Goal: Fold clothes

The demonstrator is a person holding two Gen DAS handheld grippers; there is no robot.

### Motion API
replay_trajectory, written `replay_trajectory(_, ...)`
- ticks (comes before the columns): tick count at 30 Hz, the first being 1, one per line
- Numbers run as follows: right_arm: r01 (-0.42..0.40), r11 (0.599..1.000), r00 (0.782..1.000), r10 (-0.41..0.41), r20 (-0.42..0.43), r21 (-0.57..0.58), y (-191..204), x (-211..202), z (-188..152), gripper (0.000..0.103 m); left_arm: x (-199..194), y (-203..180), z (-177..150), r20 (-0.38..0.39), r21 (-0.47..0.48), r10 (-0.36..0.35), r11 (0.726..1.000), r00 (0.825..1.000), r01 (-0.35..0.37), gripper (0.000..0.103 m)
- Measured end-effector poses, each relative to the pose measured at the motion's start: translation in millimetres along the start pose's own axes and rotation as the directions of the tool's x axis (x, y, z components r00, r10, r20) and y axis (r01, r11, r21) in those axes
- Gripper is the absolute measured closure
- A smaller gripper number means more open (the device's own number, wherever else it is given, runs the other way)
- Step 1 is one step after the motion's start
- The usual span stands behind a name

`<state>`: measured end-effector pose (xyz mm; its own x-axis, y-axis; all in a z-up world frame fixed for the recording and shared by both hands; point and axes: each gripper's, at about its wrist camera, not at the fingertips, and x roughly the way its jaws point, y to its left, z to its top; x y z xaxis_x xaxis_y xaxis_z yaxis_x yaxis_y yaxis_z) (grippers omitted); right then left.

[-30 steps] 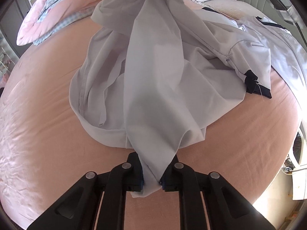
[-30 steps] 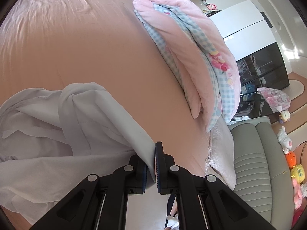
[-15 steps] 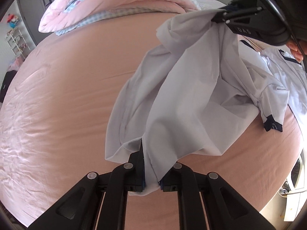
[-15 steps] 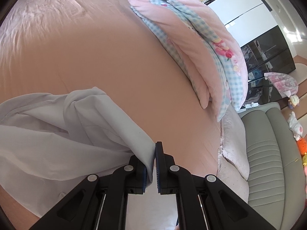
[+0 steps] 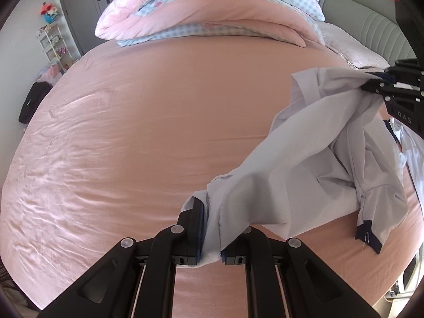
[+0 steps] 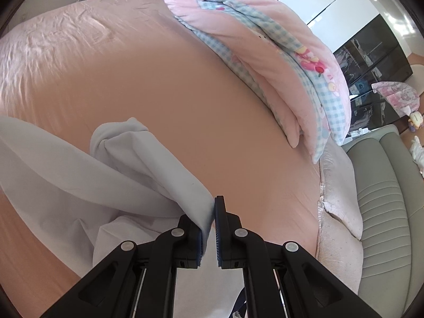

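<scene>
Up front, the left wrist view shows the left tool point(image 5: 212, 234) clamped on a hem of the pale grey cotton shirt point(image 5: 312, 175), which stretches above the pink satin bed sheet point(image 5: 132, 132) to the right tool point(image 5: 376, 84); its navy-cuffed sleeve point(image 5: 371, 238) shows only here. The right wrist view shows the right tool point(image 6: 212, 228) pinching the shirt's point(image 6: 79, 185) edge, beside a grey padded headboard point(image 6: 384, 198).

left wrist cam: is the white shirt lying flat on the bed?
No. The white shirt hangs bunched between the left gripper and right gripper, most of it lifted off the pink bed sheet.
</scene>
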<state>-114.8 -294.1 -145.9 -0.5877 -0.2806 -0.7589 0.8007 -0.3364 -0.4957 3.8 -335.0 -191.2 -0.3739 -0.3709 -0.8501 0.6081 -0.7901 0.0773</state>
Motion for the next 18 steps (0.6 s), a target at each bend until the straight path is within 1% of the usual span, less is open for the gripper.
replay_trajectory(1, -0.013, 1.000, 1.000, 0.013, -0.003, 0.007, 0.4, 0.5, 1.2, 0.099, 3.9, 3.6, 3.3, 0.001, -0.007, 0.005, 1.000, 1.000, -0.005, 0.095)
replay_trajectory(3, -0.018, 1.000, 1.000, 0.018, -0.002, 0.007, 1.9, 1.2, 4.1, 0.099, -9.3, -3.8, 2.3, 0.010, 0.007, 0.022, 1.000, 1.000, -0.022, 0.095)
replay_trajectory(5, -0.013, 1.000, 1.000, 0.013, 0.002, 0.003, 3.0, 2.1, 7.6, 0.099, -7.3, 0.6, -0.4, 0.019, 0.037, 0.040, 0.998, 0.999, -0.041, 0.095)
replay_trajectory(6, -0.008, 1.000, 1.000, 0.008, 0.004, 0.000, 3.1, 2.8, 9.8, 0.099, 8.6, 10.3, 7.5, 0.025, 0.056, 0.050, 0.997, 0.998, -0.051, 0.095)
replay_trajectory(9, 0.005, 1.000, 1.000, -0.005, 0.001, 0.008, -0.7, 5.9, 17.7, 0.099, 15.3, 9.3, 19.7, 0.049, 0.094, 0.085, 0.991, 0.995, -0.090, 0.095)
replay_trajectory(12, 0.005, 0.999, 1.000, -0.005, -0.006, 0.043, -9.9, 8.6, 24.0, 0.099, 22.1, 8.4, 32.0, 0.074, 0.130, 0.119, 0.983, 0.990, -0.128, 0.095)
replay_trajectory(16, 0.000, 0.995, 1.000, 0.001, -0.009, 0.097, -21.6, 12.3, 29.8, 0.099, 36.4, 16.8, 54.5, 0.028, 0.051, 0.087, 0.995, 0.996, -0.088, 0.095)
replay_trajectory(18, 0.009, 0.994, 1.000, -0.008, -0.014, 0.110, -26.3, 16.2, 32.1, 0.099, 44.2, 20.8, 67.6, 0.021, 0.045, 0.086, 0.995, 0.996, -0.087, 0.095)
